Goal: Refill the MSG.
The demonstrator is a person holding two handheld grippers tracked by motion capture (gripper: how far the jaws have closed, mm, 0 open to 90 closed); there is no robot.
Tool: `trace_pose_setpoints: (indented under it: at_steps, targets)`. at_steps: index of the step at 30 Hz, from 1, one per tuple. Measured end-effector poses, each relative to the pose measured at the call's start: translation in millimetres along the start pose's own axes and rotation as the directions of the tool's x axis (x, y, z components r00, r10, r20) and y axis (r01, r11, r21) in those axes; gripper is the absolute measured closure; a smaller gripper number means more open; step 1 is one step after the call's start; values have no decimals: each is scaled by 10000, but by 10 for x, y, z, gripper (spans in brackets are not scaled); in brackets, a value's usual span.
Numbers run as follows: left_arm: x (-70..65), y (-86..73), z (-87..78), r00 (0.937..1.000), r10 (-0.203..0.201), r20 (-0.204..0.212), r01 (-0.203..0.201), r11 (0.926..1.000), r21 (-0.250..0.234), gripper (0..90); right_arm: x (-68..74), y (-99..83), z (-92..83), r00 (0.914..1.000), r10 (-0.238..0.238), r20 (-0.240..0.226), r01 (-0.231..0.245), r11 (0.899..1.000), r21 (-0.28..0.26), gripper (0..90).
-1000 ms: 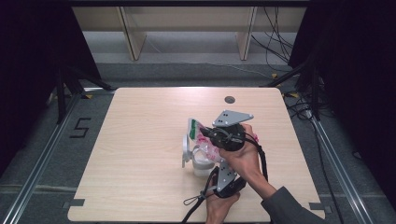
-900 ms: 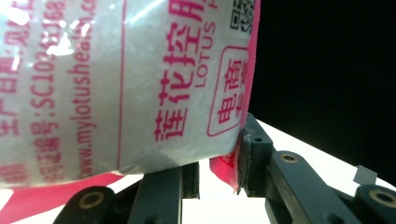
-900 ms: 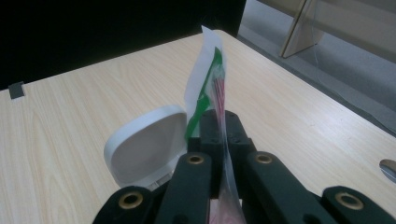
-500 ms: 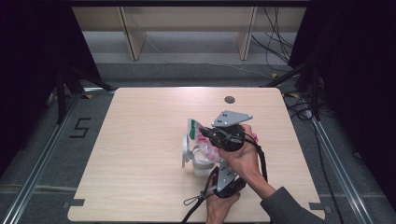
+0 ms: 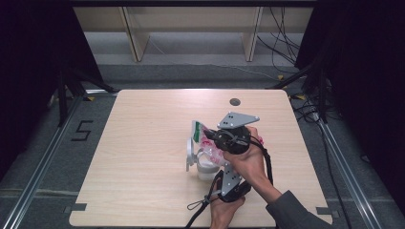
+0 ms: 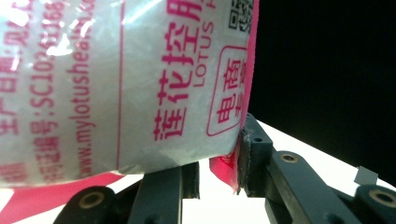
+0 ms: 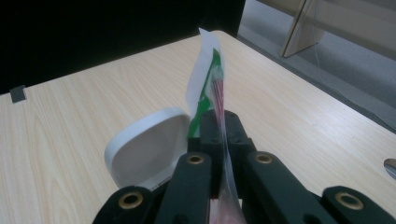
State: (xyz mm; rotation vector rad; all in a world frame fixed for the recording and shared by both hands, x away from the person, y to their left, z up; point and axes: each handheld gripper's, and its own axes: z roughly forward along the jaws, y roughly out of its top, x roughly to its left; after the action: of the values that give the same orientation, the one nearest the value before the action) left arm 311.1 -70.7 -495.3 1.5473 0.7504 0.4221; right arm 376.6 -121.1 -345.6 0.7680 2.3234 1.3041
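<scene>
A clear plastic bag (image 5: 205, 141) with pink lettering and a green-and-white top strip hangs over a small white tub (image 5: 206, 170), whose hinged lid (image 5: 190, 155) stands open. My right gripper (image 5: 208, 135), under its grey plate, is shut on the bag's thin upper edge (image 7: 208, 79); in the right gripper view its jaws (image 7: 219, 123) pinch the film, with the lid (image 7: 147, 147) just beyond. My left gripper (image 5: 217, 164) reaches up from below. In the left gripper view the bag (image 6: 140, 84) bulges over the jaws, and its pink lower corner is caught between them (image 6: 217, 163).
The light wooden table (image 5: 143, 133) has a round cable hole (image 5: 234, 101) near its far edge. Both hands work at the table's right middle. Cables trail off the front edge, and wooden shelf legs stand on the floor beyond the table.
</scene>
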Motion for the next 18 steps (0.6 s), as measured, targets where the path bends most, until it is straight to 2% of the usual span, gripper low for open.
trace_pose_setpoints:
  at_steps: [1, 4, 5, 8, 10, 12, 14, 16, 18]
  targets:
    - [-1, 0, -1, 10000, 0, 10, 0, 10000, 4, 726, 0, -2, 12, 9999, -165, 31, 165, 9999, -16, 900]
    - [3, 4, -4, 10000, 10, -4, -10, 10000, -41, 726, -14, 5, 6, 9998, -212, -16, 212, 9998, 11, 900]
    - [16, 10, -10, 10000, 56, -13, -56, 10000, -34, 727, -11, 9, -5, 9998, 180, -93, -181, 9998, -81, 900]
    - [8, -5, 6, 10000, -45, 23, 45, 10000, -68, 727, 3, 1, 36, 9997, -241, 37, 241, 9997, 36, 900]
    - [17, 5, -10, 10000, 33, -25, -33, 10000, -14, 726, 4, 6, 38, 9999, -126, -83, 127, 9998, 140, 900]
    - [24, 8, -14, 10000, 42, -17, -42, 10000, -22, 727, -1, 11, 19, 9999, 125, -59, -125, 9999, -1, 900]
    - [22, 3, -9, 10000, -6, 9, 6, 10000, -9, 727, -1, 7, 39, 9998, -216, 8, 216, 9998, 0, 900]
    - [18, 0, -5, 10000, -9, -15, 9, 10000, -35, 727, 3, 5, 45, 9999, -168, -30, 168, 9997, 156, 900]
    - [23, 3, -12, 10000, 4, -11, -4, 10000, -5, 727, -15, 7, 33, 10000, -71, -36, 71, 10000, -32, 900]
